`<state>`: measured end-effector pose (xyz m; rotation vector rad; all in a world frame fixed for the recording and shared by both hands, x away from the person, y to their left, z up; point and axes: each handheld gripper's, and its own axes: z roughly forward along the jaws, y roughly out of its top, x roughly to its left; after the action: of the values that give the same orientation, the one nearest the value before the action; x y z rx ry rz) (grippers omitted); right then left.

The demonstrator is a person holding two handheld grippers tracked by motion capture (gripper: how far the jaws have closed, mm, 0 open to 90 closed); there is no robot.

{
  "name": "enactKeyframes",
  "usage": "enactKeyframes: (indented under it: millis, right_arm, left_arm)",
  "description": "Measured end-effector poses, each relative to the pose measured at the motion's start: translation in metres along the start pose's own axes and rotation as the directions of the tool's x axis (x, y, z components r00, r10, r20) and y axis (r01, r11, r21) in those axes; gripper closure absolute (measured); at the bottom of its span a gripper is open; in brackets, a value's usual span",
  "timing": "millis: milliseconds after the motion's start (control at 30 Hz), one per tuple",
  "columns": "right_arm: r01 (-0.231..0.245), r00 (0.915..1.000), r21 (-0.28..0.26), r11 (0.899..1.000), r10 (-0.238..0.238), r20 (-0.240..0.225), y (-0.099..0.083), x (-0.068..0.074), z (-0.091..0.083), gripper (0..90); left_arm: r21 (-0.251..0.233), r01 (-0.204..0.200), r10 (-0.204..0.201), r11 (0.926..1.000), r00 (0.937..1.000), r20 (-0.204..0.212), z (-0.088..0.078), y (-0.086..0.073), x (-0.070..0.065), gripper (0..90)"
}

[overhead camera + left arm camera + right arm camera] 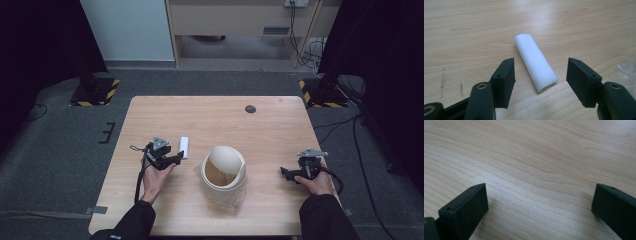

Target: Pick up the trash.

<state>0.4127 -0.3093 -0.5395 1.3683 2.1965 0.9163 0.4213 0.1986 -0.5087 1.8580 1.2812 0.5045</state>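
A small white foam roll (184, 146) lies on the wooden table (270, 130), left of centre. In the left gripper view the roll (535, 62) runs away from me, its near end between the two black jaws without touching either. My left gripper (177, 159) is open just below and left of the roll. My right gripper (284, 172) rests open near the table's right edge, with bare wood between its jaws (540, 202). A round cream container (223, 167) with brown contents sits at mid-table on crinkled clear plastic.
The clear plastic (627, 71) under the container reaches toward the left gripper's right side. A dark round grommet (250, 109) sits near the table's far edge. Black stands with hazard-striped bases (95, 92) flank the table on the grey floor.
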Motion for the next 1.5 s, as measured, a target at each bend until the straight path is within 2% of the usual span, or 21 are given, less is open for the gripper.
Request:
enactKeyframes:
  millis: [67, 100, 200, 333, 433, 467, 567, 633, 833, 1200, 1267, 1333, 1500]
  right_arm:
    - [0.0, 1.0, 0.0, 1.0, 0.0, 0.0, 0.0, 0.0, 0.0, 0.7]
    - [0.0, 1.0, 0.0, 1.0, 0.0, 0.0, 0.0, 0.0, 0.0, 0.7]
    - [0.0, 1.0, 0.0, 1.0, 0.0, 0.0, 0.0, 0.0, 0.0, 0.7]
    - [0.0, 1.0, 0.0, 1.0, 0.0, 0.0, 0.0, 0.0, 0.0, 0.7]
    - [0.0, 1.0, 0.0, 1.0, 0.0, -0.001, 0.0, 0.0, 0.0, 0.7]
    - [0.0, 1.0, 0.0, 1.0, 0.0, 0.0, 0.0, 0.0, 0.0, 0.7]
    - [0.0, 1.0, 0.0, 1.0, 0.0, -0.001, 0.0, 0.0, 0.0, 0.7]
    - [0.0, 1.0, 0.0, 1.0, 0.0, -0.001, 0.0, 0.0, 0.0, 0.7]
    - [0.0, 1.0, 0.0, 1.0, 0.0, -0.001, 0.0, 0.0, 0.0, 0.7]
    - [0.001, 1.0, 0.0, 1.0, -0.001, -0.001, 0.0, 0.0, 0.0, 0.7]
    - [0.0, 1.0, 0.0, 1.0, 0.0, -0.001, 0.0, 0.0, 0.0, 0.7]
    - [0.0, 1.0, 0.0, 1.0, 0.0, -0.001, 0.0, 0.0, 0.0, 0.7]
    - [0.003, 1.0, 0.0, 1.0, -0.003, -0.004, 0.0, 0.0, 0.0, 0.7]
  left_arm:
    - [0.006, 0.012, -0.012, 0.9999, 0.9999, 0.005, 0.005, -0.001, 0.0, 41.6]
    - [0.027, 0.007, -0.007, 0.9996, 1.0, 0.001, 0.01, -0.002, 0.0, 41.9]
    - [0.035, 0.005, -0.005, 0.9994, 1.0, -0.005, 0.013, -0.003, 0.0, 43.4]
    - [0.05, 0.034, -0.034, 0.9982, 0.9994, -0.007, 0.018, -0.005, 0.002, 45.2]
    - [0.057, 0.038, -0.038, 0.9976, 0.9993, -0.007, 0.021, -0.005, 0.002, 45.8]
    - [0.08, 0.024, -0.023, 0.9965, 0.9997, -0.011, 0.023, -0.004, 0.001, 45.9]
    - [0.086, 0.012, -0.01, 0.9963, 0.9998, -0.019, 0.025, -0.003, -0.001, 47.2]
    - [0.107, 0.001, 0.002, 0.9943, 0.9996, -0.027, 0.028, -0.003, -0.002, 48.1]
    - [0.121, -0.004, 0.008, 0.9926, 0.9994, -0.034, 0.03, -0.003, -0.005, 53.5]
    - [0.124, -0.005, 0.005, 0.9923, 1.0, -0.005, 0.029, -0.002, -0.009, 73.3]
    - [0.123, -0.014, 0.015, 0.9923, 0.9999, -0.008, 0.027, -0.002, -0.01, 80.6]
    - [0.121, -0.018, 0.02, 0.9925, 0.9998, -0.01, 0.025, -0.001, -0.01, 82.8]
    - [0.071, -0.034, 0.035, 0.9969, 0.9993, -0.016, 0.012, 0.003, -0.01, 84.0]
